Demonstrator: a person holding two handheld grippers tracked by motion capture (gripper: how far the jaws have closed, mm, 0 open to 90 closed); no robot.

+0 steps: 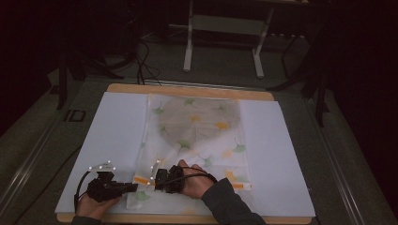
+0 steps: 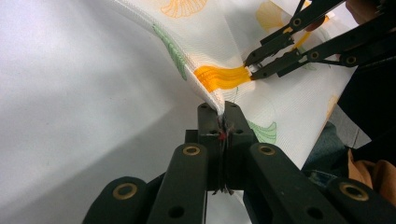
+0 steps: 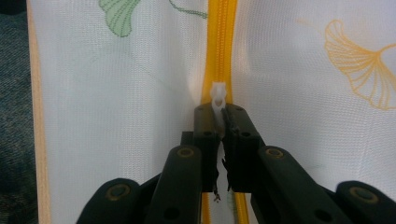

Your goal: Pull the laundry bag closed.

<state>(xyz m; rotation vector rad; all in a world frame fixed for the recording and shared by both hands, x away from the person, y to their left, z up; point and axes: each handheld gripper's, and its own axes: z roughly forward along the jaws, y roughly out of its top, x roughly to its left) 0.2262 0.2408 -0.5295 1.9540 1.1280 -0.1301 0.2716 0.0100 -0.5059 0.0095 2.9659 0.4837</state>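
A: What does the work sit on?

B: A wooden bench (image 1: 187,90) covered by a big white sheet (image 1: 112,136), in a dark room. Grey floor all round, with a white metal frame (image 1: 225,33) and some cables behind the bench.

A: And the bag?

B: The white mesh laundry bag (image 1: 197,136), printed with green and orange leaves, lies flat along the middle of the sheet, its orange zipper (image 3: 219,42) at the near end.

A: The jaws?

B: The left gripper (image 2: 223,112) is clamped on the bag's fabric edge, just beside the zipper's end. The right gripper (image 3: 219,114) is pinched tight on the white zipper pull (image 3: 218,95).
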